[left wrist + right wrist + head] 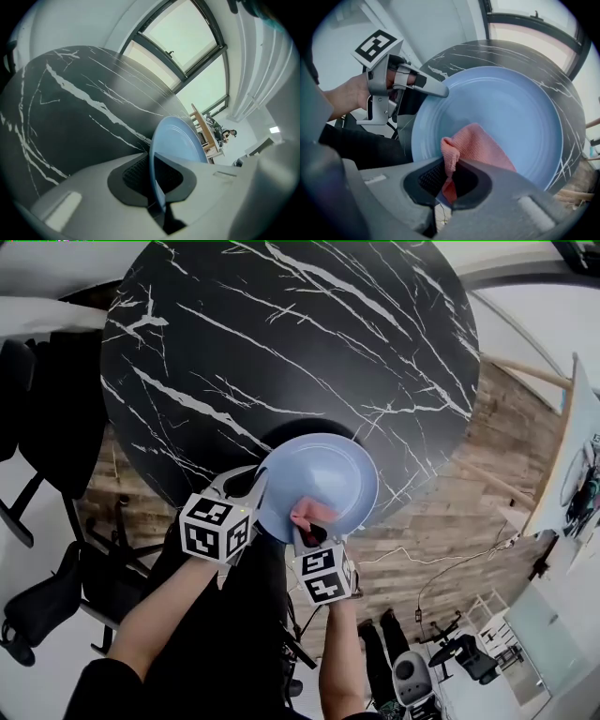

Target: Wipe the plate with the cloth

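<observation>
Plate (323,474), blue and round, was up in the air near the edge of the black table (281,334). It was tipped up with its face toward the person. The left claw (152,180) was closed tight on the plate's rim, and the plate stood on edge between its two jaws. The right claw (447,183) was closed on a pink cloth (480,147). The cloth lay bunched against the low part of the plate's face, touching it.

The wiping looked under way. To do it well, the right claw would need to press the cloth flat on the plate. It should rub in slow rounds, from the low part up across the middle and out to the rim. Only a small bit of cloth touched the plate, so many passes would be needed to reach every spot. The left claw should grip firm, since the push of the cloth could tip or twist the plate. A soft push would be best. A hard one could make the plate slip out and drop on the table.
</observation>
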Available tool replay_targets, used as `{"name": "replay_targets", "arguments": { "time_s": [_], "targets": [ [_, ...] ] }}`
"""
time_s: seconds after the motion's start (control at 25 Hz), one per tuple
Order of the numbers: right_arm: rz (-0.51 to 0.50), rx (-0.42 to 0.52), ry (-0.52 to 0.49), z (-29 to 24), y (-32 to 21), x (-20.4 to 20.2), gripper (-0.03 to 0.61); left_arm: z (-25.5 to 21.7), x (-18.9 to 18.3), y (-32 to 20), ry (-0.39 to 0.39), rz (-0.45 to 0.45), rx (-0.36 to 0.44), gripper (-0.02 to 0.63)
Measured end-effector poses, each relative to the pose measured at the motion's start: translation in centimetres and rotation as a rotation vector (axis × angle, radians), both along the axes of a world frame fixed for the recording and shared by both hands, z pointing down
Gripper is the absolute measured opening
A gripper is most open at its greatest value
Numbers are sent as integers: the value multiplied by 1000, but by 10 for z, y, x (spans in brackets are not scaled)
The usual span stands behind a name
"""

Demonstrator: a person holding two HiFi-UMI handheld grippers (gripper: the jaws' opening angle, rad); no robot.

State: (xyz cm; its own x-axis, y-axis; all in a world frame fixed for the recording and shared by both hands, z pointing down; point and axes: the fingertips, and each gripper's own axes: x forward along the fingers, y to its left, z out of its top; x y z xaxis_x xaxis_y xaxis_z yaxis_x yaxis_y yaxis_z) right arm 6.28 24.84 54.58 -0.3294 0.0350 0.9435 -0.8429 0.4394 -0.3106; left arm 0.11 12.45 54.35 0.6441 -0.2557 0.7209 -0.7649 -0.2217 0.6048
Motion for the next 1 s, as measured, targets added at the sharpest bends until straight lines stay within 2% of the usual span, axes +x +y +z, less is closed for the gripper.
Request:
{"name": "replay_targets", "arguments": {
  "time_s": [0.08,0.2,0.28,0.32,0.56,0.76,0.92,1.0],
  "targets": [
    [6,-3,-8,1,-1,0,21,0,1,-1,3,8,-5,27],
    [13,-2,-15,3,-4,-1,20,-3,2,-6,-4,14,11,123],
    [17,-2,-17,3,-4,-2,21,-7,1,-7,-9,18,19,132],
    [18,-2,-15,3,-4,-2,20,-9,1,-8,-10,26,20,156],
    [111,22,-36,-11,-14,5,21,-29,-6,-11,-36,53,56,173],
    [158,129,-56,-45,-31,15,21,-56,-9,-9,-25,90,76,175],
    [201,278,-66,-84,-50,20,21,-83,-6,-5,-4,152,114,166],
    [234,369,-77,-105,-58,22,21,-100,-8,-7,7,155,161,132]
  ]
}}
